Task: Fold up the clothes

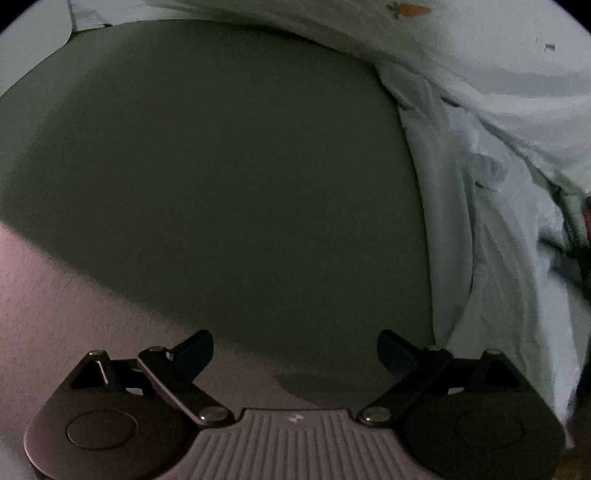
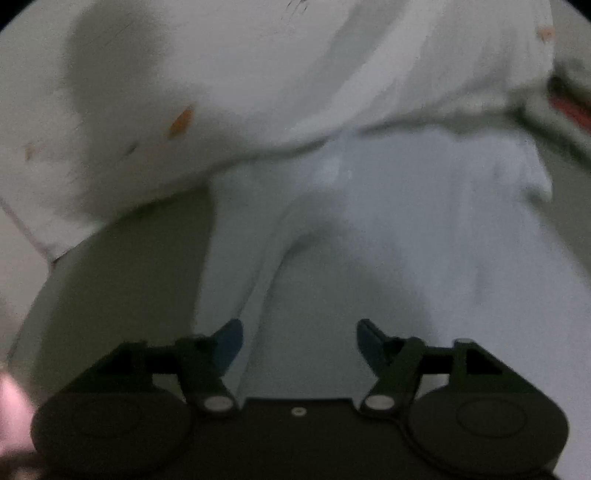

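A pale blue garment [image 1: 480,206] lies crumpled along the right side of the left wrist view, over a dull green surface [image 1: 221,177]. My left gripper [image 1: 294,349] hangs open above the bare green surface, left of the cloth, nothing between its fingers. In the right wrist view the same pale blue garment [image 2: 388,229] spreads in long folds straight ahead. My right gripper [image 2: 299,338] is open just above it, and I cannot tell whether the fingers touch the fabric.
A white sheet or cloth with small orange marks [image 2: 181,120] lies behind the garment [image 1: 410,9]. A red and dark object [image 2: 570,107] shows at the far right edge. A pinkish patch [image 1: 55,295] covers the lower left near my left gripper.
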`<state>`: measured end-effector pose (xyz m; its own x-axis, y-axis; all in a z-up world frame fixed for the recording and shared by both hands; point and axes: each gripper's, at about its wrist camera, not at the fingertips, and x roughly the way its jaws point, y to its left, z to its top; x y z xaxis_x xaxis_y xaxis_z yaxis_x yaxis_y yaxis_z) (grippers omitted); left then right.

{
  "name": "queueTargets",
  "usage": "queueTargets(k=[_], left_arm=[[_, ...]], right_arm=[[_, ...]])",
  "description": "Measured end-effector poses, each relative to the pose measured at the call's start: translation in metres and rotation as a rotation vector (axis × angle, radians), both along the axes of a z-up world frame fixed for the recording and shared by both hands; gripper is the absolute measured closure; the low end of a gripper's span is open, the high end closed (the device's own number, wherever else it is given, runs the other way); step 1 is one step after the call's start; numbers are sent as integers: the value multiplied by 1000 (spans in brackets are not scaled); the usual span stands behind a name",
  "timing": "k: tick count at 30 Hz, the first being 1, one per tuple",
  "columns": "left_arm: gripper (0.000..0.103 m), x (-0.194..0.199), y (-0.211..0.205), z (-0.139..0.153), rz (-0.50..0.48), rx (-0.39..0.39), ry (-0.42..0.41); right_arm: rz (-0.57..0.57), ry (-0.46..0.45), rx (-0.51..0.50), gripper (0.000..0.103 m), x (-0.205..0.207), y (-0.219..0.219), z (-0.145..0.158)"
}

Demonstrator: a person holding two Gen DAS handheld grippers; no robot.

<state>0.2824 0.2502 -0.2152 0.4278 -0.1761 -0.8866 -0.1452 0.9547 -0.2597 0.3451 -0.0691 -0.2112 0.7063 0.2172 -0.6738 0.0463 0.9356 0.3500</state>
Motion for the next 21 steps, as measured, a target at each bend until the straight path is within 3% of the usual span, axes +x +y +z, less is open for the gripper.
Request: queueTargets(k=[1, 2, 3, 8, 10, 11, 12, 16, 18, 19, 20, 21], left_arm=[[8, 0, 3, -1, 0, -3, -5], [8, -1, 6, -2, -1, -5, -10], [8, 0, 8, -4, 2, -12, -11], [8, -6, 18, -4, 6, -34, -19], [8, -10, 23, -2, 6, -41, -23], [8, -12, 25, -2, 6, -45, -25], [8, -14, 28, -1, 6, -48, -27], [8, -19, 36, -2, 29, -58, -29], [8, -19, 39, -3, 44, -64, -29], [8, -19, 40, -4, 50, -67, -28], [8, -20, 42, -5, 56, -70, -26], [8, -21, 43, -6, 61, -72, -24]], right_arm=[[16, 17, 13, 59, -14, 13, -4], [42, 30, 10, 80, -29, 29, -8], [80, 32, -10, 86, -45, 47, -9], [242, 31, -97, 84, -76, 111, -5], [264, 32, -117, 74, -76, 125, 0], [268, 33, -125, 62, -75, 131, 2], [269, 39, -129, 57, -74, 135, 1], [271, 80, -154, 55, -69, 154, -3], [285, 110, -192, 49, -66, 164, -9], [297, 124, -221, 49, -65, 170, -12], [312, 134, -258, 56, -66, 176, -15], [328, 141, -290, 79, -68, 181, -17]])
